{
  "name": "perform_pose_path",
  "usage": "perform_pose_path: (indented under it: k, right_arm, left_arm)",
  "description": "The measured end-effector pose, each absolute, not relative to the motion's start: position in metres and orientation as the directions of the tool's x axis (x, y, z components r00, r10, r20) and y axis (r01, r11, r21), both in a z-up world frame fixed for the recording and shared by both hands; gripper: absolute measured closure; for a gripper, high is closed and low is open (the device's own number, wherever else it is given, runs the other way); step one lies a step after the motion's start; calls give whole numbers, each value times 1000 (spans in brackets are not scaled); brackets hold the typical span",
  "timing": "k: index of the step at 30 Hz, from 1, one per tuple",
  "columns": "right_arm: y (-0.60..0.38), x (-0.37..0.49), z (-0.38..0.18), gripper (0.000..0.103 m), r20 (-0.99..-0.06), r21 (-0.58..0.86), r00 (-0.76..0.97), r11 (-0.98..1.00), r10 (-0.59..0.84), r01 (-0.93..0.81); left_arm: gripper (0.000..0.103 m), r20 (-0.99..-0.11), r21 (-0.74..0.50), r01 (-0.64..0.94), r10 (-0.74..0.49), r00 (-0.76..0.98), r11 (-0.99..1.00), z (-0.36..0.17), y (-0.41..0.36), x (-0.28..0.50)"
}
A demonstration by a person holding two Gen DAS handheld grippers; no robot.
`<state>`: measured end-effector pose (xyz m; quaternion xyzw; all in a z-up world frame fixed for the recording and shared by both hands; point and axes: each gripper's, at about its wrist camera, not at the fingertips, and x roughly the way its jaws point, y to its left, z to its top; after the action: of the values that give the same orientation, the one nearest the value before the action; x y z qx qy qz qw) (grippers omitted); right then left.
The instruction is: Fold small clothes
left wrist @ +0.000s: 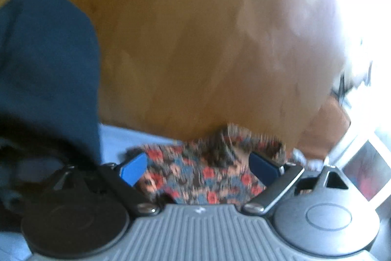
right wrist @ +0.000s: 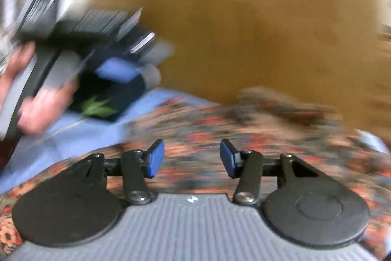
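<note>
Floral garment (right wrist: 256, 124), patterned in red, salmon, blue and dark brown, lies spread on a pale blue cloth (right wrist: 80, 136) over a wooden table (right wrist: 244, 16), and motion blur smears most of its print. It fills the lower half of the right wrist view and reaches under that gripper's body. A dark blue cloth (left wrist: 46, 60) lies at the left of the left wrist view, partly on the pale blue one.

In the right wrist view the left gripper (right wrist: 129, 60) comes in from the upper left, tilted down toward the table, with a person's hand (right wrist: 27, 94) wrapped round its grip. A dark piece with a green leaf print (right wrist: 97, 107) lies under it.

From its own camera the left gripper (left wrist: 198, 165) has its blue fingers (left wrist: 133, 170) spread wide, the garment's edge lying between them without being pinched.

The right gripper (right wrist: 191, 158) hangs just above the floral fabric, its blue pads (right wrist: 155, 158) parted about halfway and gripping nothing.

No writing can be read.
</note>
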<state>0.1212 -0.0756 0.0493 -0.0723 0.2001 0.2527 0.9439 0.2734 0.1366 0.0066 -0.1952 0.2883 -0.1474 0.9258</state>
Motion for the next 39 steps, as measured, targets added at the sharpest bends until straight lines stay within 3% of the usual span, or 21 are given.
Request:
perform_pose_path:
  k: [4, 6, 8, 9, 10, 11, 17, 21, 23, 24, 25, 28, 30, 32, 35, 37, 39]
  right_arm:
    - [-174, 128, 54, 50, -439, 86, 860, 965, 259, -247]
    - [-209, 133, 36, 52, -532, 87, 827, 983, 181, -159]
    - [-235, 142, 13, 73, -589, -5, 807, 998, 45, -59]
    - [-244, 145, 4, 74, -558, -3, 829, 1000, 18, -24]
    - [-255, 144, 5, 54, -560, 9, 828, 999, -37, 51]
    - [-263, 143, 9, 47, -560, 48, 826, 993, -65, 111]
    - [-264, 140, 33, 50, -466, 62, 885, 997, -5, 38]
    - [-265, 177, 33, 35, -513, 21, 857, 997, -54, 75]
    - [-272, 206, 18, 39, -572, 79, 820, 994, -19, 79]
    - [-273, 215, 13, 75, -595, 127, 804, 990, 28, 59]
    - [-272, 218, 11, 85, -599, 141, 798, 989, 58, 34]
    - [-269, 216, 18, 95, -513, 68, 858, 996, -14, 57]
    - [-287, 222, 14, 94, -508, 153, 860, 978, -46, 142]
    - [-287, 230, 1, 93, -550, 138, 834, 980, -43, 142]
    - [-285, 221, 9, 82, -542, 104, 839, 986, -56, 133]
    - [-292, 205, 20, 63, -520, 152, 854, 979, -35, 133]
    - [-300, 174, 30, 62, -497, 209, 868, 972, 9, 110]
  left_arm:
    - [21, -533, -332, 259, -407, 742, 907, -4, 104, 271]
    - [47, -569, -264, 297, -397, 720, 918, -11, 90, 269]
    - [58, -616, -169, 303, -340, 710, 938, -23, 74, 271]
    - [58, -639, -122, 285, -295, 710, 951, -30, 69, 273]
    - [59, -663, -73, 260, -241, 709, 963, -39, 65, 276]
    - [59, -662, -42, 254, -218, 717, 966, -44, 64, 276]
    - [57, -632, 19, 240, -175, 755, 971, -49, 62, 270]
    - [57, -621, 75, 230, -135, 772, 970, -52, 54, 267]
    - [63, -616, 92, 220, -118, 779, 971, -52, 53, 267]
    - [69, -612, 103, 208, -103, 784, 973, -52, 53, 268]
    - [72, -609, 111, 198, -91, 788, 974, -51, 54, 268]
    - [72, -605, 123, 158, -52, 795, 980, -53, 56, 273]
    - [67, -611, 139, 145, -30, 791, 980, -55, 56, 275]
    - [64, -612, 138, 141, -27, 791, 980, -55, 58, 276]
    - [55, -616, 126, 124, -21, 787, 984, -56, 62, 278]
    - [50, -618, 116, 112, -17, 786, 987, -56, 65, 279]
    - [46, -620, 105, 105, -17, 784, 989, -57, 67, 279]
